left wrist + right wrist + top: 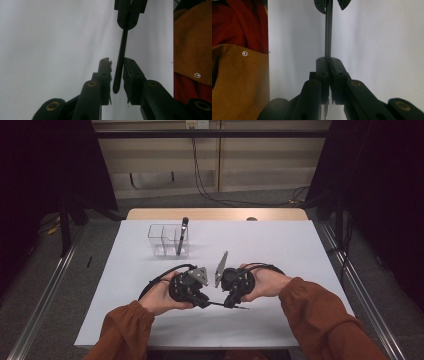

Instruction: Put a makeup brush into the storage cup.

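Observation:
A thin black pen [220, 305] hangs level just above the white table [290, 250], near its front edge, between my two grippers, which face each other. My right gripper [231, 304] [328, 60] is shut on one end of the pen [328, 32]. The other end of the pen [121, 50] lies between the jaws of my left gripper [207, 303] [117, 62]. It rests close against one pad, and a narrow gap shows on the other side, so that gripper is open. The right gripper [130, 23] shows at the top of the left gripper view.
A clear divided organiser [160, 240] stands at the back left of the table with a second black pen [181, 236] upright in it. Orange sleeves [320, 315] come in from the bottom. A wooden strip [215, 214] runs along the far edge.

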{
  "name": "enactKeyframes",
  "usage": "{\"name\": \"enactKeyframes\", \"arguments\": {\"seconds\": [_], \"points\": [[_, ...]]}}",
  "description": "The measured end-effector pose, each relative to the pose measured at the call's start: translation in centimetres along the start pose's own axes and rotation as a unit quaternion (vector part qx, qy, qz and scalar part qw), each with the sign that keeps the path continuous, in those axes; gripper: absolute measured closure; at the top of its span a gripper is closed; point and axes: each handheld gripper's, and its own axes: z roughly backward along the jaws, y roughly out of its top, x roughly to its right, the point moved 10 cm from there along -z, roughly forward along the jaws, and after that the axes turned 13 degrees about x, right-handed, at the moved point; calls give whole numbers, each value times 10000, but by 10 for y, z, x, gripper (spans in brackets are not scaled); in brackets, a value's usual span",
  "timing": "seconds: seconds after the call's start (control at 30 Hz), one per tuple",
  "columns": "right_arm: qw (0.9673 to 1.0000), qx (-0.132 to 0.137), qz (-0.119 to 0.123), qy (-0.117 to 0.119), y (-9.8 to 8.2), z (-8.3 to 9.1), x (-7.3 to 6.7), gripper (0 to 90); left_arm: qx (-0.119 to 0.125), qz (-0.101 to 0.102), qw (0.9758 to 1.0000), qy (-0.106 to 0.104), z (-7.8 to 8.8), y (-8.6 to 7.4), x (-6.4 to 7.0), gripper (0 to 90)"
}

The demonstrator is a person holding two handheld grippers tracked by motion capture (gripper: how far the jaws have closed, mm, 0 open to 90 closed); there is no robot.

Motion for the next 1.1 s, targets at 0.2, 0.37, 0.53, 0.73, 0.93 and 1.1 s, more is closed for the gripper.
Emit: {"name": "enactKeyframes", "arguments": {"seconds": [0.2,0.37,0.53,0.73,0.93,1.1], "points": [[10000,22,81,-17,-1,1,0,863,35,-46,10000,4,-1,0,1,821],[9997,137,167,-95,-1,2,4,843,90,15,9999,-128,-1,1,4,854],[9997,206,92,-107,-1,2,4,832,110,51,9998,-146,1,2,5,856],[9992,385,110,-64,1,3,5,740,171,75,9998,-64,3,2,2,857],[9979,635,-62,-79,1,4,7,659,272,131,9995,11,5,2,0,856],[9964,794,-155,-251,-1,5,12,511,277,178,9995,37,6,0,-2,856]]}}
